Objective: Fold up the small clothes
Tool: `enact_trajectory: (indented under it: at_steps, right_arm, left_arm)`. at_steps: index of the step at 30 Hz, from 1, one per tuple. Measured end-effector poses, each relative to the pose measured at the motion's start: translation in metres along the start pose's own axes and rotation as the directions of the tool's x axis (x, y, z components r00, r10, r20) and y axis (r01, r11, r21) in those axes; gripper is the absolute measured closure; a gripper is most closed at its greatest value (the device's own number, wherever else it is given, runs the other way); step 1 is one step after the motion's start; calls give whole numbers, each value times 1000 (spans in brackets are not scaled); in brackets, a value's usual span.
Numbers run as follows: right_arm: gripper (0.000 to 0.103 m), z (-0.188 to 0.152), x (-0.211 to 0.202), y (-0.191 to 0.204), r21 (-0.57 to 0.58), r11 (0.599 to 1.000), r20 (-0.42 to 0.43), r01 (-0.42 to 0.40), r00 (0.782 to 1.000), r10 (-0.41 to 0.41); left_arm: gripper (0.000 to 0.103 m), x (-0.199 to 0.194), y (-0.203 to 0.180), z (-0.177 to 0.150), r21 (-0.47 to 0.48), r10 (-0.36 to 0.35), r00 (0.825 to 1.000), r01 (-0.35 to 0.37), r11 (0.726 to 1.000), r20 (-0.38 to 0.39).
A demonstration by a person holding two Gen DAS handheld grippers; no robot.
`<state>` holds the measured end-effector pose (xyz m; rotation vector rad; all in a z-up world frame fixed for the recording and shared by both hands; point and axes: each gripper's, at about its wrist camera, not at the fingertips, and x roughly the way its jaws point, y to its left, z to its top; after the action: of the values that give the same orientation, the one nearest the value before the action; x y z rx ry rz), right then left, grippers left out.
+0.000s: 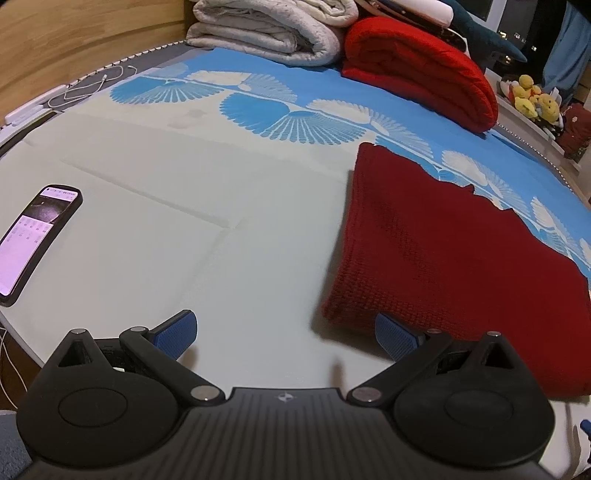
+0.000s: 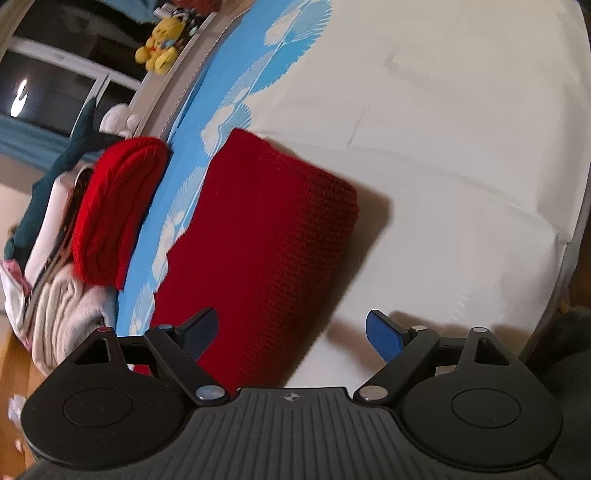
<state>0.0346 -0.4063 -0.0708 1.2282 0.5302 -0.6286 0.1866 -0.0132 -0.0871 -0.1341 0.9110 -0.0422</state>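
The dark red knitted garment [image 1: 461, 266] lies folded on the bed's pale sheet with blue fan print [image 1: 229, 206], toward its right side. A black smartphone [image 1: 35, 240] lies near the left edge. At the far edge, a folded grey-white quilt [image 1: 266, 33] sits left of a folded bright red blanket [image 1: 421, 70], well behind the garment.
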Motion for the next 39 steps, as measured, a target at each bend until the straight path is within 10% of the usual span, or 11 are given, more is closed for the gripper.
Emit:
enact_trajectory:
  at_steps: [25,26,27,28,33,39]
  right_arm:
    - [21,19,65,-2,255,965,76,-65,996,47]
    - [34,19,67,1,234,971,86,-54,996,34]
    - [71,19,67,6,185,983,100,-10,995,-9]
    - [79,19,67,5,158,987,109,-4,994,-13]
    - [84,15,54,25,65,996,170,-58,984,46]
    - [84,16,66,19,73,996,158,51,986,-62]
  left_arm:
    - [0,11,4,6,-46,-7,999,5,999,-43]
    - [0,11,5,6,-48,-5,999,3,999,-42]
    - [0,11,6,6,-50,-1,999,-1,999,-40]
    - [0,12,7,7,-54,5,999,-7,999,-40]
    - [0,14,13,13,-93,19,999,-22,995,-37]
    - [0,22,12,21,-125,26,998,-33,992,-56]
